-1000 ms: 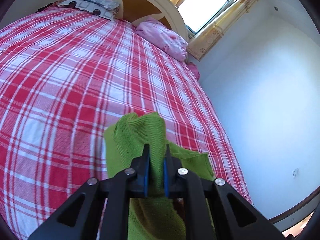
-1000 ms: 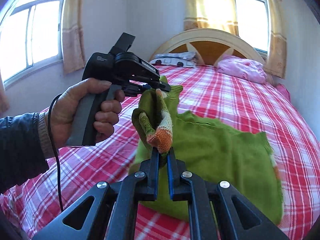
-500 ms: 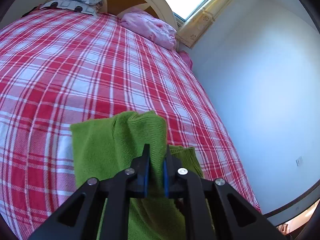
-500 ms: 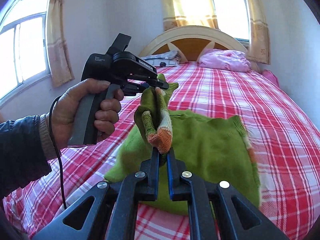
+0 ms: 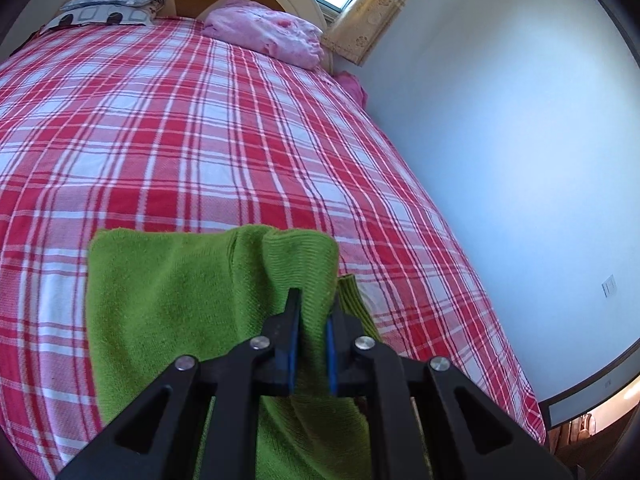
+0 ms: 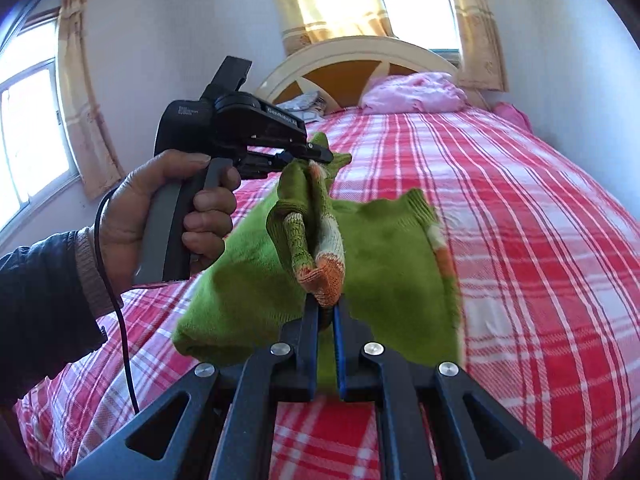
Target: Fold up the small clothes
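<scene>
Both sets of jaws are pinched nearly closed on cloth: the left gripper (image 5: pixel 314 312) bites a bunched green edge of the green sweater (image 5: pixel 180 300), and the right gripper (image 6: pixel 326 312) clamps a rolled cuff banded in orange and white. The sweater hangs lifted between the two, low over the near part of the bed (image 5: pixel 180 140), with its free half draped down toward the checked sheet and its far hem curling up on the right. A person's hand (image 6: pixel 160 208) in a dark sleeve grips the handle of the left gripper, just left of the raised cuff. From here the likely trouble is a crooked fold: each grip holds a crumpled wad rather than a clean corner, so the knit could land twisted or doubled on itself, and a thick wad may slip out if pulled taut. The loose hem could also tuck under as the cloth comes down. Red and white checked bedding covers the whole mattress, soft and slightly domed. At the far end stand a cream arched headboard (image 6: pixel 360 60), a pink pillow (image 6: pixel 416 92) and a patterned pillow (image 5: pixel 108 12); yellow curtains (image 6: pixel 336 4) frame bright windows, and pale walls close the room.
</scene>
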